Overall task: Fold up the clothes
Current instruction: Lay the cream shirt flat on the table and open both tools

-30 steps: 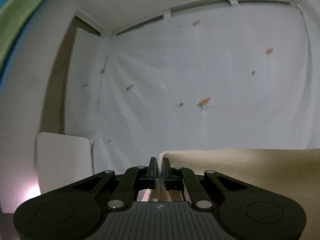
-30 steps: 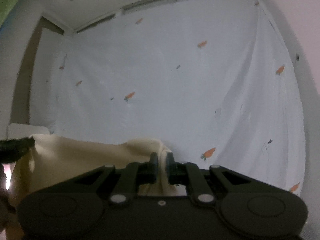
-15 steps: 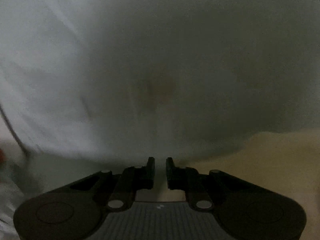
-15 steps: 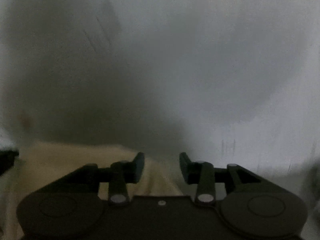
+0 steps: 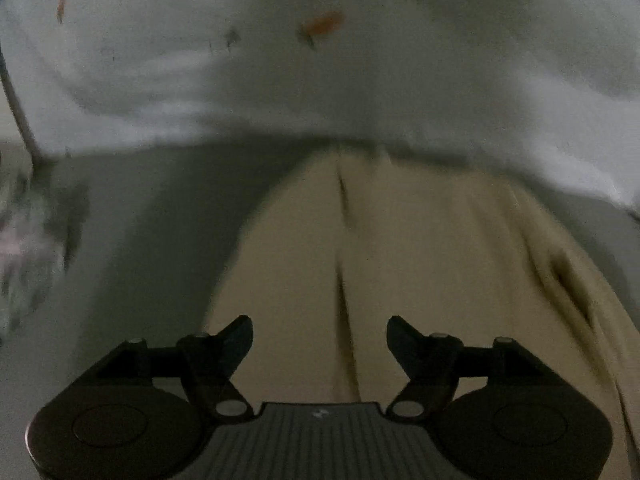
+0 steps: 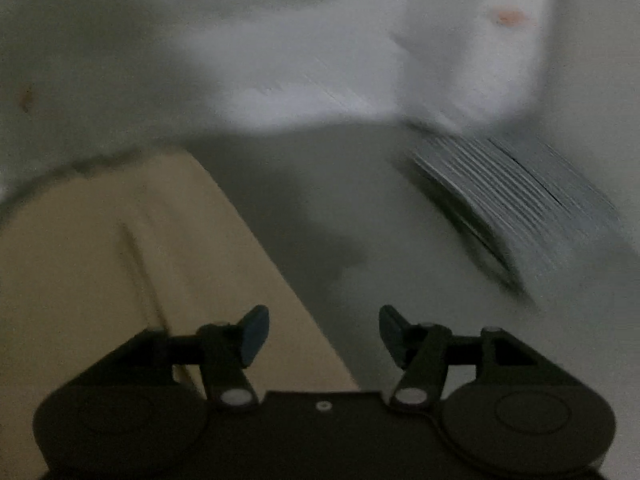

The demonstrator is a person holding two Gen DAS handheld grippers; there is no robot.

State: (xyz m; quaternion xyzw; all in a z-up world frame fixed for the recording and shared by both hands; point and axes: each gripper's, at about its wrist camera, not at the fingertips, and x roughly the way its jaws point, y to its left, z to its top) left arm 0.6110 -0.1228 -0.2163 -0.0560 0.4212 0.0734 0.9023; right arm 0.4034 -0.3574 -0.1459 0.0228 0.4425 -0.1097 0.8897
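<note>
Cream garment point(image 5: 400, 264) laid out flat on grey surface point(image 5: 152, 240), long crease running down its middle in left wrist view. Straight right-hand edge visible in right wrist view point(image 6: 120, 264), slanting away from gripper toward far corner. No bunching along that edge; some wrinkles and one dark fold toward far right of left wrist view.

Left gripper point(image 5: 320, 340) directly over garment, jaws opening, nothing pinched between fingers, fabric released and lying beneath the gap. Right gripper point(image 6: 324, 332) over garment's right edge, jaws likewise opening, no cloth between pads; left finger above fabric, right finger above bare surface.

Judged stage: one lay-down or fold just completed, garment released by both grippers. Number of layers not readable from these views. Remaining work, as a judgement: smoothing of wrinkles at right, at least one further fold, final placement.

White sheet with carrot print point(image 5: 320, 28) hanging behind surface, blurred. Ribbed grey object point(image 6: 512, 200) on surface to right of garment, well apart from it, identity unclear.
</note>
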